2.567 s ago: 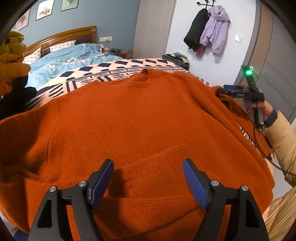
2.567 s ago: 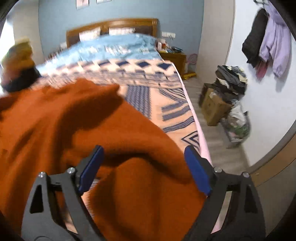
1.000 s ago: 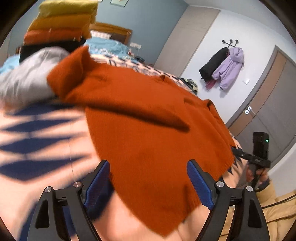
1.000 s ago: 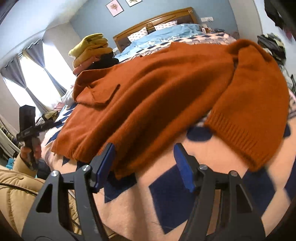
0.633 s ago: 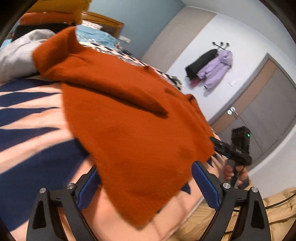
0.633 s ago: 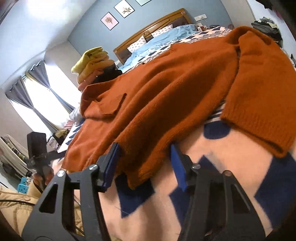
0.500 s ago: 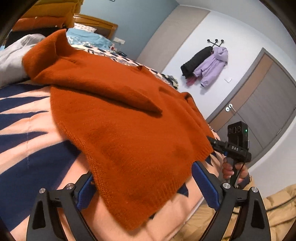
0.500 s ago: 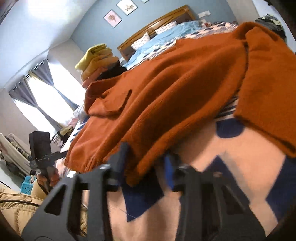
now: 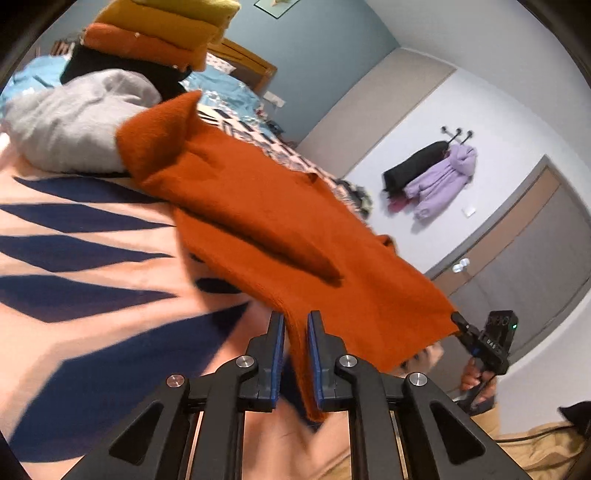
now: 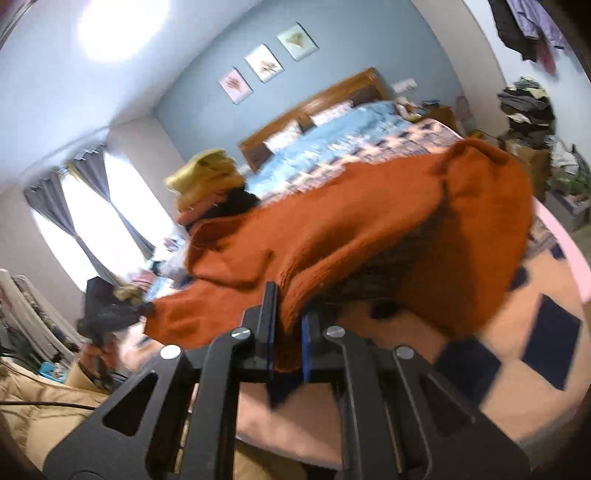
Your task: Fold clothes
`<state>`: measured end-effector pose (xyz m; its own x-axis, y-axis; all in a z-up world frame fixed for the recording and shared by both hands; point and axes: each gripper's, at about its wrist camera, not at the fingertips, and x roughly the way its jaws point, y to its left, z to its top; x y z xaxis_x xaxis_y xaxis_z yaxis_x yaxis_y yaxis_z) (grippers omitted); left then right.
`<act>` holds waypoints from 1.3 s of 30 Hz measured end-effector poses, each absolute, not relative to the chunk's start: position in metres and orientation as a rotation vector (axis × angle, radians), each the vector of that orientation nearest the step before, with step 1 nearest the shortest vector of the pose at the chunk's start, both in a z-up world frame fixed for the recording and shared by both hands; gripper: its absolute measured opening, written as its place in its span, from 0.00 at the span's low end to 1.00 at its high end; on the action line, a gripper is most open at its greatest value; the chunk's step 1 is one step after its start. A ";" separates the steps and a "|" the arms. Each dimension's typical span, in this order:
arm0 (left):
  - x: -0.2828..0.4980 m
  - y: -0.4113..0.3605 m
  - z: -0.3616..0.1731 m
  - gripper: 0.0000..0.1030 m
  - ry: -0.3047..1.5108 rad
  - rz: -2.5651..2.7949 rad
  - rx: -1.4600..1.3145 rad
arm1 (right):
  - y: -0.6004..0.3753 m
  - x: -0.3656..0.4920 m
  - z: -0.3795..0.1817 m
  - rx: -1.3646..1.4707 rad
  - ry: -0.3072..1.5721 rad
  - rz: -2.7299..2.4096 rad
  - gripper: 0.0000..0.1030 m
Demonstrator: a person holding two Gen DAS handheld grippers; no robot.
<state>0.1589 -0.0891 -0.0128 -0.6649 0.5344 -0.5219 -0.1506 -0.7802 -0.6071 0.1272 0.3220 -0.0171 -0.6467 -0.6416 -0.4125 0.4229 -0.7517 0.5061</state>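
An orange knit sweater [image 9: 266,221] lies across the patterned bedspread [image 9: 85,236], its sleeves folded over the body. My left gripper [image 9: 295,332] is shut on the sweater's near left hem corner. My right gripper [image 10: 288,317] is shut on the other hem corner, and the sweater [image 10: 369,229] lifts off the bed there. The right gripper also shows in the left wrist view [image 9: 461,325], pinching the hem at the far corner. The left gripper shows blurred in the right wrist view [image 10: 110,310].
A grey garment [image 9: 70,122] and a stack of folded clothes [image 9: 155,33] sit at the sweater's far left. Jackets [image 9: 432,177] hang on the wall by a door. A clothes pile [image 10: 528,107] sits on the floor beside the bed.
Both grippers have closed on the sweater's bottom hem corners and the hem has lifted off the bedspread.
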 end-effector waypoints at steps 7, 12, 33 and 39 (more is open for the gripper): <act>0.157 -0.085 -0.033 0.57 -0.636 2.499 -1.111 | 0.322 0.107 -0.070 1.127 -0.331 -2.464 0.19; 0.155 -0.068 -0.037 0.72 -0.512 2.493 -1.132 | 0.327 0.111 -0.050 1.060 -0.258 -2.543 0.28; 0.126 -0.076 -0.027 0.80 -0.450 2.587 -1.068 | 0.058 0.047 -0.029 0.801 0.561 -1.996 0.48; 0.115 -0.082 -0.031 0.80 -0.489 2.565 -1.078 | 0.012 0.018 -0.059 0.890 0.687 -1.905 0.16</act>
<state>0.1155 -0.0821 -0.0309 -0.6665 0.4114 -0.6217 -0.1538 -0.8919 -0.4253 0.0182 0.0119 -0.0594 -0.3396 -0.4900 -0.8029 0.8897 -0.4444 -0.1052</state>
